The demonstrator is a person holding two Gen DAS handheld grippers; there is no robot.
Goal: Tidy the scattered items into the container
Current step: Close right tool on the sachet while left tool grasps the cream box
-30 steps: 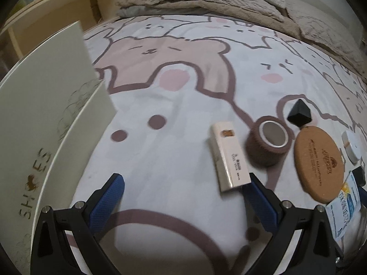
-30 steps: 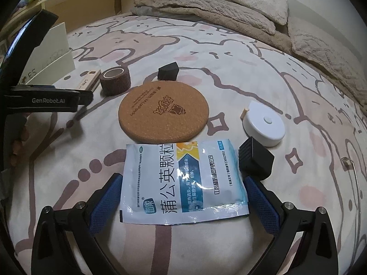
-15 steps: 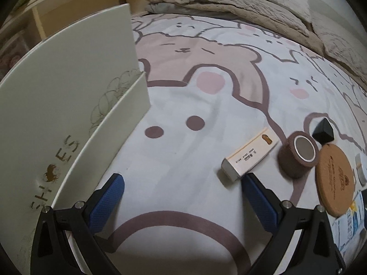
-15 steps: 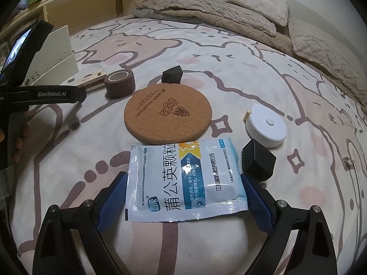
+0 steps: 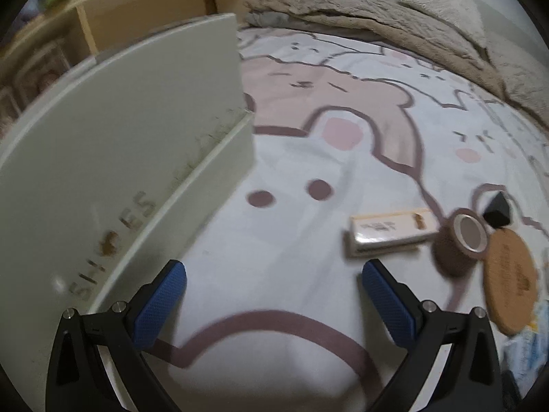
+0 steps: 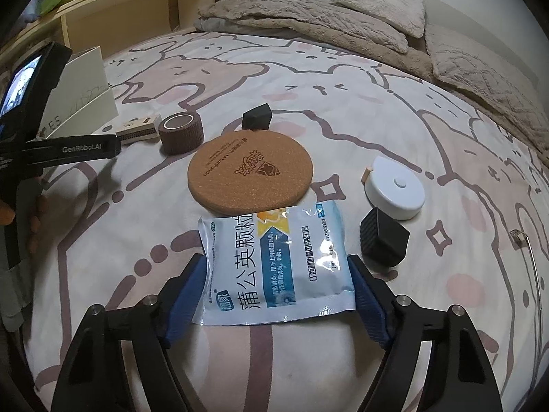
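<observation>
1. Right gripper (image 6: 278, 285) low over the bedsheet (image 6: 394, 110), jaws closing around a blue-and-white sachet (image 6: 274, 264) lying flat between them – blue pads at both side edges of the packet, firm pressing not clear.
2. Just beyond the sachet, a round cork coaster (image 6: 250, 173), its near rim under the packet's far edge.
3. To the right of the packet, a black ribbed block (image 6: 382, 240); touching or nearly touching it from behind, a white round disc (image 6: 394, 189).
4. Past the coaster, a small black cube (image 6: 257, 120); to its left a brown tape roll (image 6: 181, 133) standing on its side, then a slim cream box (image 6: 139, 130) flat on the sheet.
5. Left gripper (image 5: 274, 305) spread wide, nothing between its blue pads – only bare sheet below.
6. Container for the items: a cream shoe box (image 5: 120, 158) with "SHOES" lettering, at the left of the left gripper, lid standing up behind the low front wall; inside hidden from both views.
7. In the left wrist view, cream box, tape roll and coaster off to the right, well clear of the shoe box.
8. At the far end of the bed, a beige blanket (image 6: 308, 24) and a wooden shelf (image 6: 144, 10).
</observation>
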